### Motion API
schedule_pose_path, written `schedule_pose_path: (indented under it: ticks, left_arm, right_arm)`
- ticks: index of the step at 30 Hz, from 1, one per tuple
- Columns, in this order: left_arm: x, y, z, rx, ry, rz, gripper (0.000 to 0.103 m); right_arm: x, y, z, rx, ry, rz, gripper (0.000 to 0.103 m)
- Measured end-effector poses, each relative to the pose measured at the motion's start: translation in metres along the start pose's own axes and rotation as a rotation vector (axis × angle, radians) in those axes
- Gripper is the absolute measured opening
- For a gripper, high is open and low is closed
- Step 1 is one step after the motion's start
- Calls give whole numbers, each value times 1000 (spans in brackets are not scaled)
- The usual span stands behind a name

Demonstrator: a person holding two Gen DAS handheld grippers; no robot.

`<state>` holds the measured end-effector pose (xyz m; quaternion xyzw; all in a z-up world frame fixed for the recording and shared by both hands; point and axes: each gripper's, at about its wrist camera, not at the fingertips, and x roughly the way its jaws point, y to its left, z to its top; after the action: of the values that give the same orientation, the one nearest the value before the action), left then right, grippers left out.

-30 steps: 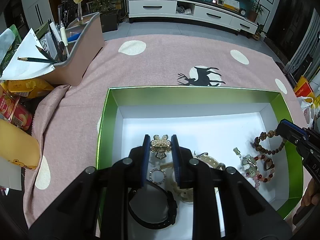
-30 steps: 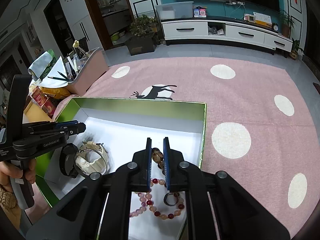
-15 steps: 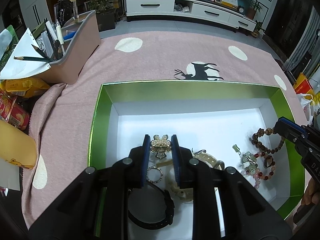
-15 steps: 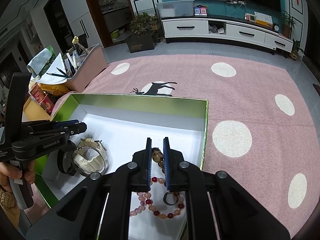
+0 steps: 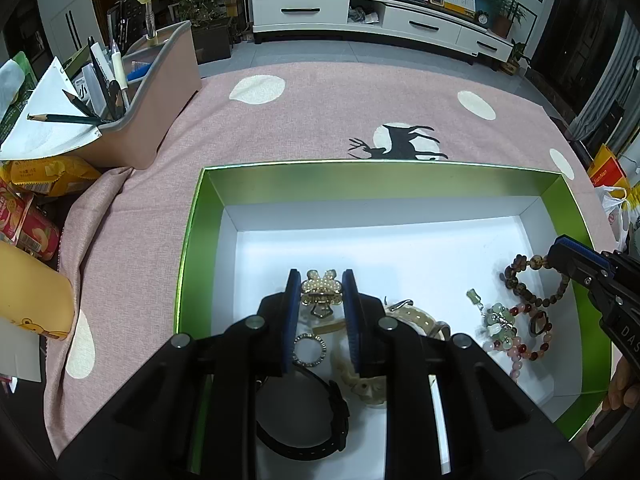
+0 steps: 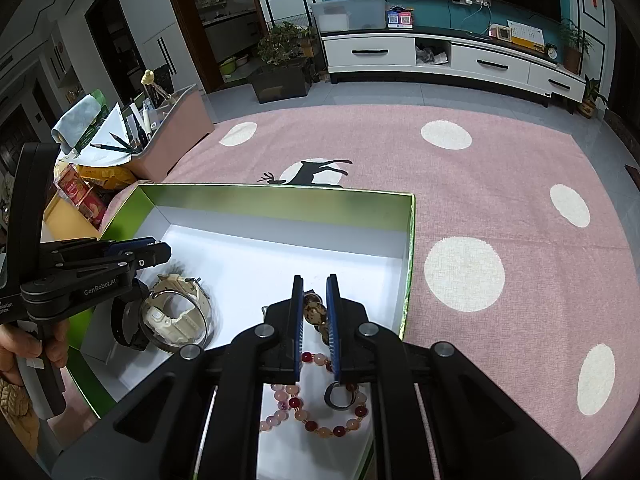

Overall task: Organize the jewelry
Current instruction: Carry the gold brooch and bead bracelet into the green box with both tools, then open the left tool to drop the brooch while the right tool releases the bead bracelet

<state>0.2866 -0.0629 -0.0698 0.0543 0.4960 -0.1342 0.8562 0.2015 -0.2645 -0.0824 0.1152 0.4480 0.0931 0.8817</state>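
The left gripper (image 5: 321, 298) pinches a pearl hair clip (image 5: 321, 293) between its blue pads above the green box (image 5: 192, 240). The right gripper (image 6: 315, 312) clamps a brown bead bracelet (image 6: 314, 314) over the box's near corner.

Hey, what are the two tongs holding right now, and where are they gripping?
The left tongs pinch a pearl hair clip by its sides. The right tongs pinch the brown bead bracelet on a short stretch of beads.

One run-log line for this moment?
left hand-held gripper: shut on brooch | right hand-held gripper: shut on brown beads | both over box
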Motion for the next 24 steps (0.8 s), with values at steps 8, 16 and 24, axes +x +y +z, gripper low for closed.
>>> schedule_pose_path:
  ticks: [8,16,24]
  left_arm:
    - [0,1,0,1,-1,3,21]
    - [-2,1,-1,8,-5,16,21]
    - [-5,-1,-2,14,-12,32,21]
  right_arm:
    - [0,0,0,-1,2,0,11]
    - [0,0,0,-2,2,-2,11]
    - [0,1,0,-4,3,-5,11]
